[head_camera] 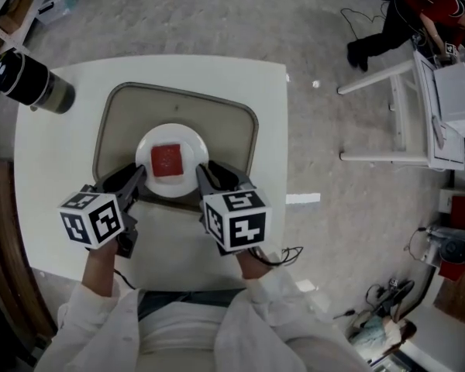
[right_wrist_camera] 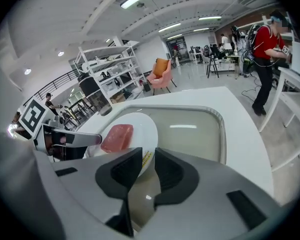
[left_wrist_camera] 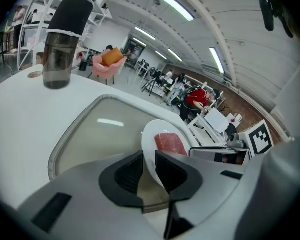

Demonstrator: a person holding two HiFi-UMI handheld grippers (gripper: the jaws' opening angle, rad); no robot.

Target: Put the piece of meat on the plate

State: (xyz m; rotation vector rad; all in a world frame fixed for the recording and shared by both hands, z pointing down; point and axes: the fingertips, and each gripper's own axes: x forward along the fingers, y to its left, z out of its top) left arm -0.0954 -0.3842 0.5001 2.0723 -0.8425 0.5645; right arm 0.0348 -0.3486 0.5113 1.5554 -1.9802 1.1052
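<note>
1. Meat point(head_camera: 168, 160) lies on the white plate point(head_camera: 195, 147), just ahead of and between both sets of fingers.
2. Left gripper point(head_camera: 140, 173) has its fingers narrowed onto the plate's rim.
3. Right gripper point(head_camera: 201, 172) clamps the opposite rim the same way.
4. Plate sits over the tray point(head_camera: 115, 122) on the worktop point(head_camera: 53, 169).

The bottle point(head_camera: 31, 84) runs off the edge. The plate point(head_camera: 192, 149) rim vanishes inside the left gripper point(head_camera: 137, 177) and right gripper point(head_camera: 204, 175); its yellow mark point(right_wrist_camera: 146, 157) is illegible.

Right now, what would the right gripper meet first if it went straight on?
The plate: its rim sits between the jaws of the right gripper, which would likely shove it, meat and all.
</note>
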